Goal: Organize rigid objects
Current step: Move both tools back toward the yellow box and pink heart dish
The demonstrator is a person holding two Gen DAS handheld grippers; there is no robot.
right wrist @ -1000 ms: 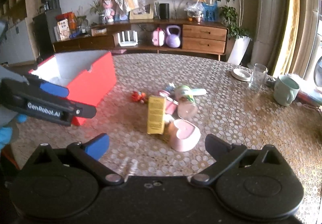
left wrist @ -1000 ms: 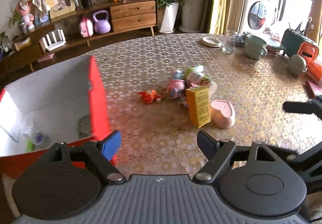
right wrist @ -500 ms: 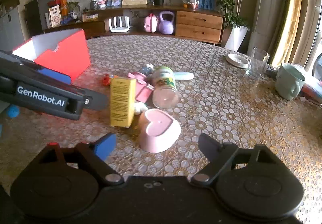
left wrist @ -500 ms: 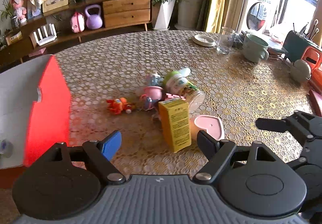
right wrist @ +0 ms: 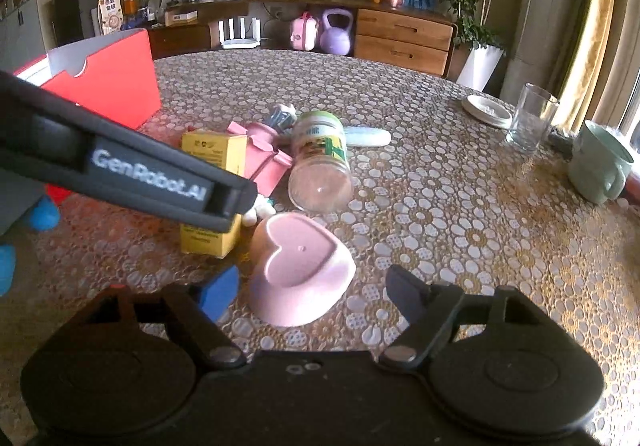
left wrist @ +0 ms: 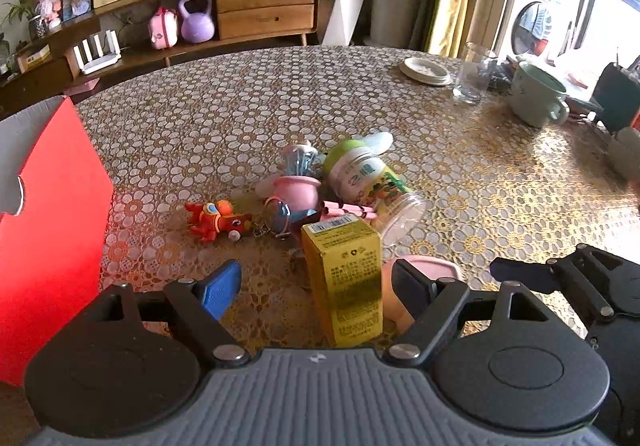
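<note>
A pile of small objects lies mid-table. A yellow box [left wrist: 340, 278] stands upright between the fingers of my left gripper [left wrist: 316, 286], which is open and not touching it. An upturned pink heart-shaped bowl [right wrist: 300, 270] sits between the fingers of my right gripper [right wrist: 316, 292]. Its jaws are closing, and the pads are still clear of the bowl. Behind lie a clear jar with a green lid [left wrist: 372, 181], a pink pot [left wrist: 296, 189] and a red toy [left wrist: 216, 219]. The left gripper's finger [right wrist: 140, 173] crosses the right wrist view.
An open red box [left wrist: 48, 226] stands at the left of the table. A glass [right wrist: 530, 117], a green mug [right wrist: 600, 161] and a white dish [right wrist: 486, 110] stand at the far right. A wooden sideboard [left wrist: 264, 7] lines the wall beyond the table.
Both grippers came forward and down onto the pile. The yellow box now stands between the left fingers, the pink bowl between the right ones. The right jaws have narrowed.
</note>
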